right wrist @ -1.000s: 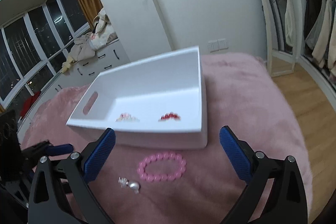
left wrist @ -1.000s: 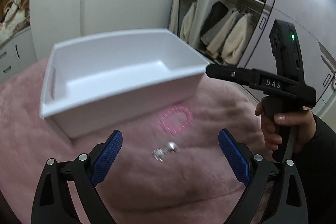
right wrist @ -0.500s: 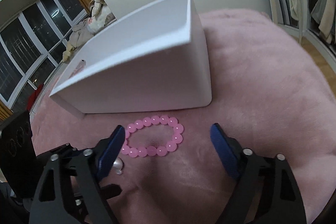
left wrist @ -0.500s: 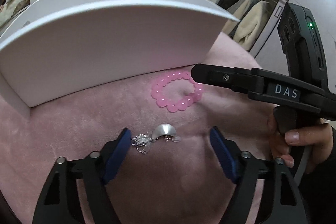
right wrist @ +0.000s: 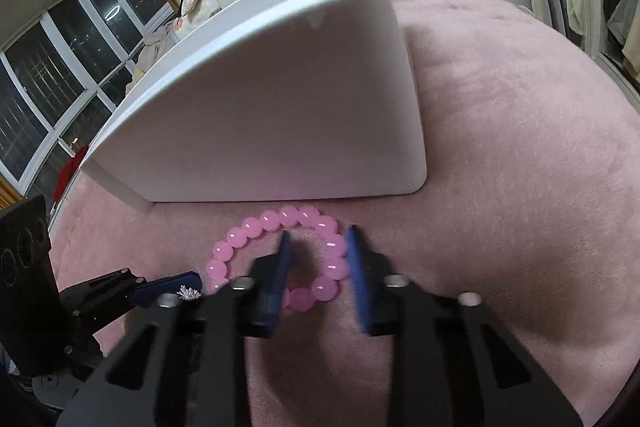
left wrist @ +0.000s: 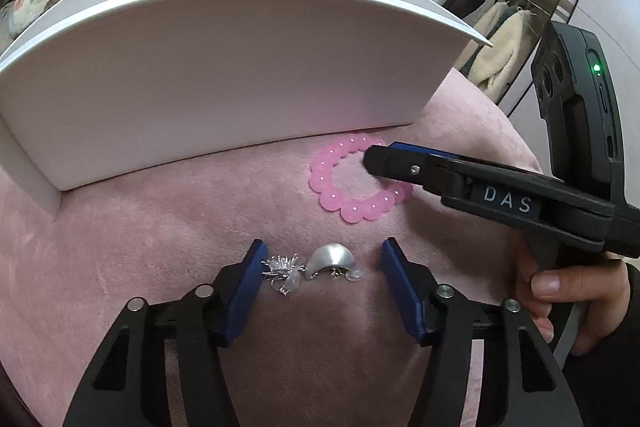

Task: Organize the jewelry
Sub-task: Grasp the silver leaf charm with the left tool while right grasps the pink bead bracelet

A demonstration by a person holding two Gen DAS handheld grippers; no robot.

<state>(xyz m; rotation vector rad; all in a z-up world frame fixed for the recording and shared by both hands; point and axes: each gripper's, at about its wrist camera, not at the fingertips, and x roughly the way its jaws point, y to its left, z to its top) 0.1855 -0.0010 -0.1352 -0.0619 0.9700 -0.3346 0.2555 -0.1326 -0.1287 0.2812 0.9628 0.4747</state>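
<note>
A pink bead bracelet lies on the pink plush cover just in front of the white box. Silver earrings lie nearer, between the blue pads of my left gripper, which is open with the left pad touching them. My right gripper is lowered onto the bracelet; its jaws are narrowed and straddle the bracelet's right side, one finger inside the ring, one outside. In the left wrist view the right gripper reaches in from the right. The box's inside is hidden.
The pink plush cover spreads all around. An open wardrobe with clothes stands at the back right. Windows and a low cabinet with piled fabric are at the far left.
Both grippers have dropped down to the cover. The left jaws narrowed around the earrings. The right jaws narrowed a lot and moved onto the bracelet's right side.
</note>
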